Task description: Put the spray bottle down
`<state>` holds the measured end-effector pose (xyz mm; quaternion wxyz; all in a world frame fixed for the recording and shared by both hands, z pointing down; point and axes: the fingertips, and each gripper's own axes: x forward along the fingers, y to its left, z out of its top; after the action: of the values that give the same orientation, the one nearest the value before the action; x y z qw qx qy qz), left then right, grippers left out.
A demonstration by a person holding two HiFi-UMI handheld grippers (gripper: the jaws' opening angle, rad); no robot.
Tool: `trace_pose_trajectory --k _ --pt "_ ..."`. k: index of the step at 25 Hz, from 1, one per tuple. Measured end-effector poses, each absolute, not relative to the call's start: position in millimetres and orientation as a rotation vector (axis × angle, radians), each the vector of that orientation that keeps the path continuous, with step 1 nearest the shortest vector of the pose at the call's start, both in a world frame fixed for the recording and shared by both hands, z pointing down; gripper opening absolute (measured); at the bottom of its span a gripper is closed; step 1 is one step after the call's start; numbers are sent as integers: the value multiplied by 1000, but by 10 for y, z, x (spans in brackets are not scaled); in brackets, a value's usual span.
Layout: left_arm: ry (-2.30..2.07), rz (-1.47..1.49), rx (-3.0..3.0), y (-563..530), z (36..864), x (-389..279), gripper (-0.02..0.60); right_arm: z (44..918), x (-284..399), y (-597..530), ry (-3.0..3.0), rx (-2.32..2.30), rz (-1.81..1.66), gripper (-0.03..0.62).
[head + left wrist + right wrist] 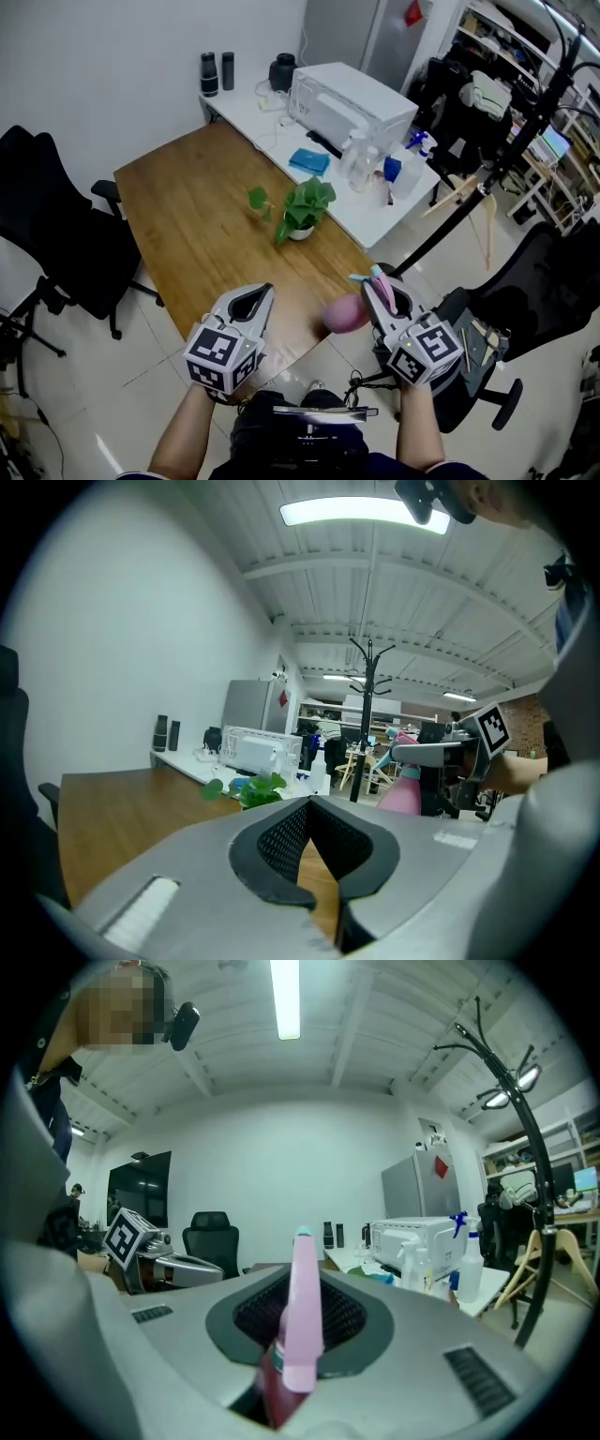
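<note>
My right gripper (377,277) is shut on a pink spray bottle (345,314) with a teal nozzle. It hangs just off the near right corner of the wooden table (197,216). In the right gripper view the bottle's pink head (303,1316) stands upright between the jaws. My left gripper (265,290) is shut with nothing in it, over the table's near edge, to the left of the bottle. From the left gripper view (310,804) I see the right gripper (441,752) and the bottle (403,794) at the right.
A potted plant (302,208) stands mid-table. A white table (370,211) behind carries a white appliance (352,103), a blue cloth (309,161) and clear bottles (358,159). Black chairs stand at the left (47,225) and right (544,281). A coat stand (497,159) leans across the right.
</note>
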<state>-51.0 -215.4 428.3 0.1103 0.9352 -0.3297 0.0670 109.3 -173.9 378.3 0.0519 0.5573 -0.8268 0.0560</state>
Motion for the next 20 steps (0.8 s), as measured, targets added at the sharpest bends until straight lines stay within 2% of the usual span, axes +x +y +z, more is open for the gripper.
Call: trace_pose_trajectory --k 20 --pt "-1063 246 2704 -2412 4391 -81 6 4285 1415 -2489 -2517 1627 166 77"
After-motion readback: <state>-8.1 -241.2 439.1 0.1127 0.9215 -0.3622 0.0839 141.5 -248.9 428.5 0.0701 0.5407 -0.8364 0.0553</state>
